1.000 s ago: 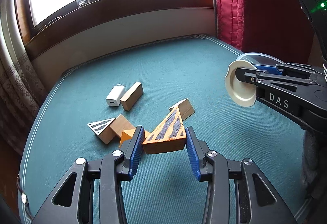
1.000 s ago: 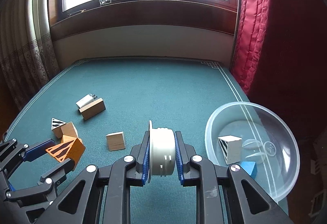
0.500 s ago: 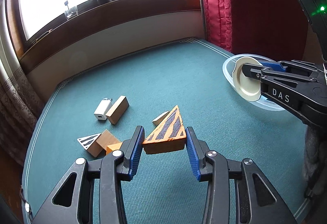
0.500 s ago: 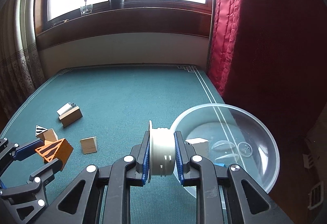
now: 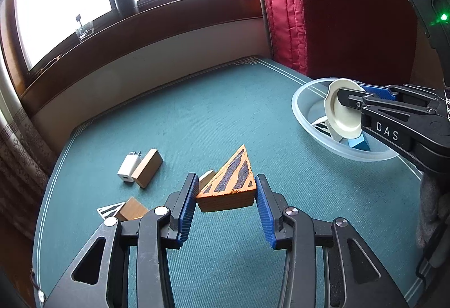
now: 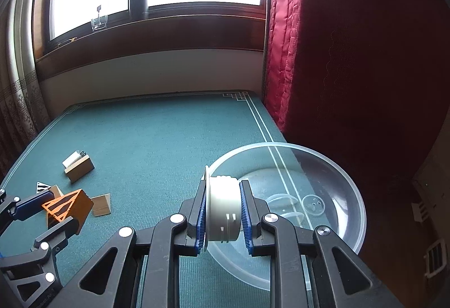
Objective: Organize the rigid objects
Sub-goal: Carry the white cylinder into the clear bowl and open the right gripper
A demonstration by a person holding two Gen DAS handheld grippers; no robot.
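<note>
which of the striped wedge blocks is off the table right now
The orange wooden wedge with black stripes, clamped between the left gripper fingers above the green cloth. The white striped wedge lies on the table; another sits in the clear bowl.

On the teal cloth, an orange wedge with black stripes sits left of the clear bowl, which holds a white black-striped block and a blue block.

Left gripper: my jaws are clamped on the wedge, held clear of the table and tilted downward.
Right gripper: my jaws are clamped on the spool, angled downward.
Position: my right gripper sits to the right of my left, well apart.
</note>
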